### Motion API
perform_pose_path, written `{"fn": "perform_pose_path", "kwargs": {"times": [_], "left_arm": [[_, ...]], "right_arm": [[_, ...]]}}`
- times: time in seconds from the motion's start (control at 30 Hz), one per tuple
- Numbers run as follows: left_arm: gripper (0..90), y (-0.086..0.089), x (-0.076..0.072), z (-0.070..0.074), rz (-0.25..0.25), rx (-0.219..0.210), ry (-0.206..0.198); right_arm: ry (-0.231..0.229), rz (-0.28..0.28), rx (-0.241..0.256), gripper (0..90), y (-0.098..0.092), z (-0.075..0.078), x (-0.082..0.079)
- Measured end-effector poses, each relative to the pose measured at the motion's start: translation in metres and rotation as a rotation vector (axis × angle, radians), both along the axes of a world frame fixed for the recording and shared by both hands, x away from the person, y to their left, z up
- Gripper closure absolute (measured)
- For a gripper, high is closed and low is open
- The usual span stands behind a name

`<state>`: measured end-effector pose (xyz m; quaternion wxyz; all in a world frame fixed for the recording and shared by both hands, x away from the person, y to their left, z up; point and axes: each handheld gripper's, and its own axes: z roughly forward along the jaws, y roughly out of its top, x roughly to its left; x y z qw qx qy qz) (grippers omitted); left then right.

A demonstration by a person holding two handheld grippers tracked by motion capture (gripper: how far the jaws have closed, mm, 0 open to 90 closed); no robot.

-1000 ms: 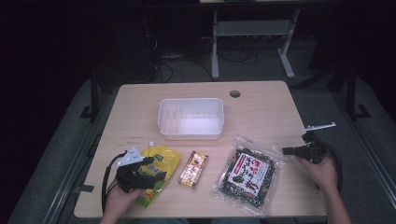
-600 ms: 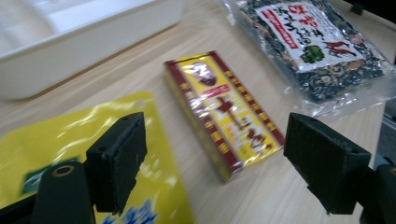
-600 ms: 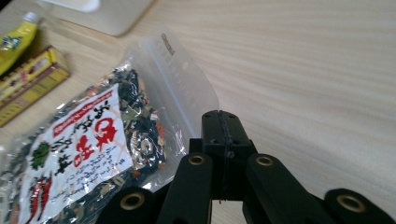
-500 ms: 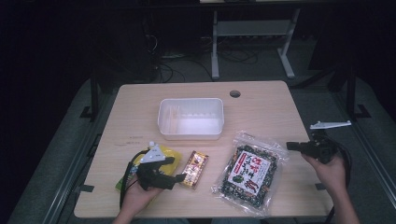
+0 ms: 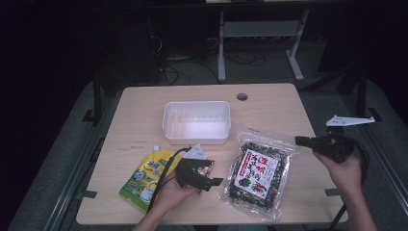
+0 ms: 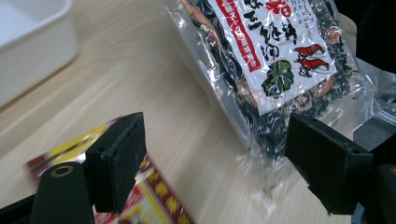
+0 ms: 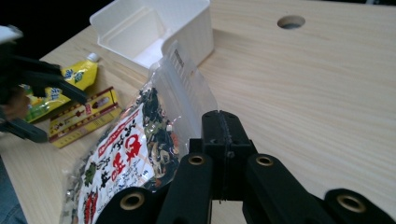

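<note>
Table [image 5: 144, 110] of pale wood carries everything, seen from the high view. At the far left lies a yellow-green spouted pouch [image 5: 144, 175], flat on the wood near the front edge, its white cap pointing toward the back. Just right of it, the left gripper [image 5: 211, 182] hovers low over the red-and-yellow snack bar [image 6: 159, 196], whose packet lies flat on the table beside the pouch. In the left gripper view its jaws stand spread wide, one dark pad over the bar's upper end and the other out toward the seaweed bag, with bare wood between them; nothing is pinched. Whether the near pad touches the bar's wrapper I cannot tell.

Behind these, at the middle of the table, sits a white plastic tub [image 5: 196, 121], upright and open-topped. Right of the bar lies the clear bag of dried seaweed mix [image 5: 257, 173], flat, with a white label and red lettering; its upper sealed edge reaches close to the tub's front corner.

Further right, the right gripper [image 5: 300, 140] is held above the table's right edge, pointing left toward the bag's top corner. In the right gripper view its jaws are pressed together with nothing between them, and the bag's crinkled top edge rises just beyond their tips. A round cable hole [image 5: 242, 96] is near the table's back edge.
</note>
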<state>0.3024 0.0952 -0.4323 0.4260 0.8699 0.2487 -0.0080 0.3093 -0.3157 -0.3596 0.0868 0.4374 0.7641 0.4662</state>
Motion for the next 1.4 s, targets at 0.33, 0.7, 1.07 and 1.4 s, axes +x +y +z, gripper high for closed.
{"fn": "perform_pose_path", "kwargs": {"times": [0.33, 0.7, 1.07, 1.4], "left_arm": [[20.5, -0.033, 0.023, -0.01, -0.034, -0.004, 0.104], [40.0, -0.041, 0.041, -0.014, -0.076, -0.126, 0.237], [70.1, -0.034, 0.043, -0.006, -0.092, -0.216, 0.231], [71.7, -0.034, 0.038, 0.0, -0.102, -0.205, 0.176]], "right_arm": [[-0.066, 0.044, 0.014, 90.0, 0.01, 0.022, -0.008], [-0.1, 0.058, 0.051, 90.0, 0.014, 0.028, -0.013], [-0.101, 0.041, 0.109, 90.0, 0.003, 0.02, -0.011], [-0.076, 0.064, 0.175, 65.8, -0.012, 0.008, -0.004]]}}
